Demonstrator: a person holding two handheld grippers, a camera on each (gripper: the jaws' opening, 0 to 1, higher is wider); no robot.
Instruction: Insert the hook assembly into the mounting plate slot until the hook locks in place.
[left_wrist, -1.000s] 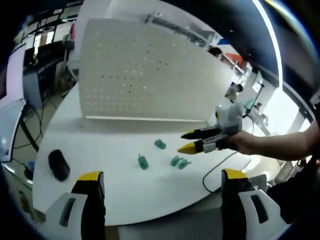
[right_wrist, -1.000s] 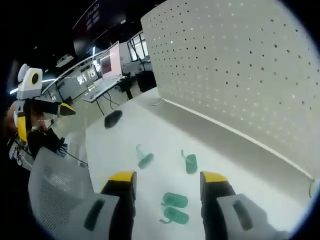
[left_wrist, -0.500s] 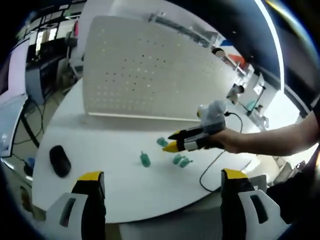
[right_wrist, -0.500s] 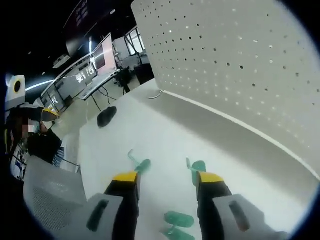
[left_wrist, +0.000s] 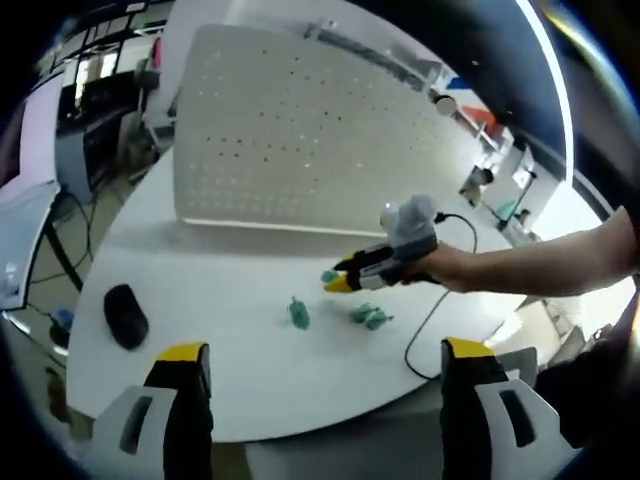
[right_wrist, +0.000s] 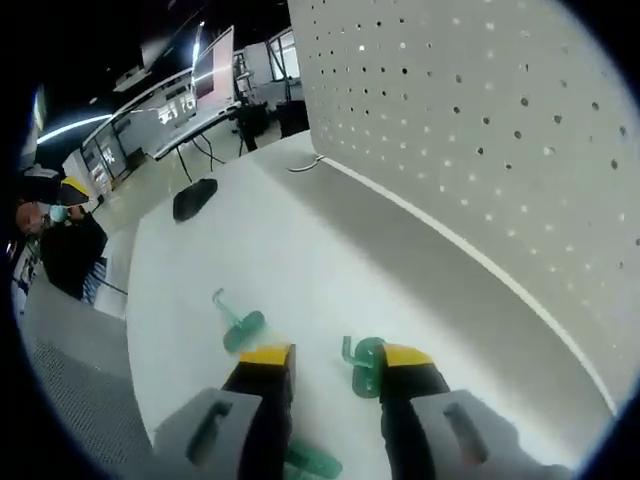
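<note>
Our right gripper (right_wrist: 333, 365) has dropped low over the bench (right_wrist: 330, 250) in the last second, and its yellow-tipped jaws have drawn in from a wide stance to a narrow gap with nothing between them yet. Just off the tip of one jaw lies a green hook (right_wrist: 362, 364), its round base toward us and its curled end pointing away; we cannot tell whether the jaw tip touches it. A second green hook (right_wrist: 236, 325) lies a little further off on the other side, and part of a third (right_wrist: 312, 462) shows low between the jaw bodies. In the left gripper view the right gripper (left_wrist: 345, 279) now hangs right over the nearest hook (left_wrist: 329, 276), where a second ago it stood well off to the side.

We judge this to be the approach to the pick; no hook is lifted, and insertion is wholly ahead.

Our left gripper (left_wrist: 318, 352) hangs back at the bench edge, jaws wide and empty.

The hooks look like small translucent green plastic pieces, each a rounded pad with a thin bent prong. The white pegboard (right_wrist: 480, 130), our mounting plate, stands upright at the far side of the bench with its rows of holes bare. A black mouse (left_wrist: 125, 315) lies apart near the bench's edge.
</note>
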